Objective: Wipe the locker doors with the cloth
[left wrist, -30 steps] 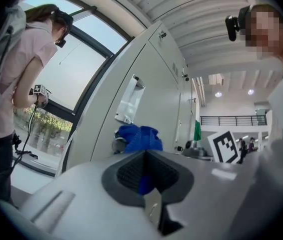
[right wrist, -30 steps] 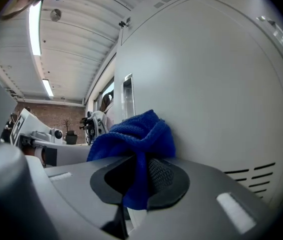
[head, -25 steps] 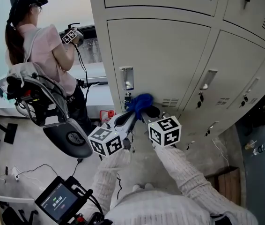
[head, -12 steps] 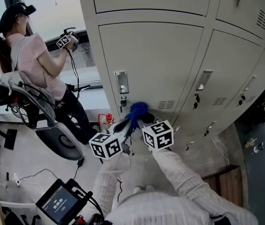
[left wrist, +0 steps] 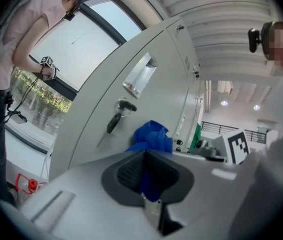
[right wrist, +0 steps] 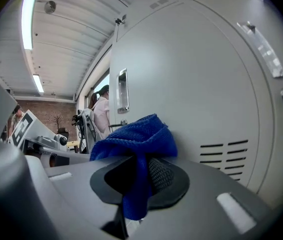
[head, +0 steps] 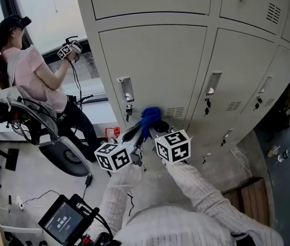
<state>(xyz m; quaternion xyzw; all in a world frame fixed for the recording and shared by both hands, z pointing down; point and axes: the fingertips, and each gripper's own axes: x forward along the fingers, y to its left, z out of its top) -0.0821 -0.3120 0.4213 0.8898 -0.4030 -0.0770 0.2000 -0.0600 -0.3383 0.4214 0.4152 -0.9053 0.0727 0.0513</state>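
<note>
We reach both arms forward and down from the bottom of the head view. The pale knit sleeves (head: 196, 188) run out side by side, and the two tools close in toward one another at their tips. The left gripper (head: 141, 129) slants up and to the right from its marker cube. The right gripper (head: 158, 128) slants up and slightly left, so the two noses meet low on the locker door (head: 155, 60).

Both pairs of tongs are closed on the same blue cloth (head: 150, 117). In the left gripper view, the left gripper (left wrist: 149, 181) has a dark fold of the cloth (left wrist: 151, 136) pinched between its pads. In the right gripper view, the right gripper (right wrist: 134, 186) squeezes a narrow strip of the cloth (right wrist: 136, 134).

The cloth is bunched into a lump just ahead of the jaws and lies up against the lower part of the door (right wrist: 191, 84). It sits just right of the hanging key (head: 128, 110) and the latch plate (head: 125, 88), and just left of the vent slots (head: 174, 111). The lump is wider than it is tall and spreads along the door face, while its gripped tails run straight back from the door into the jaws.

Off to our left, well apart from us, a person (head: 29, 76) in a pink top stands facing the window.
</note>
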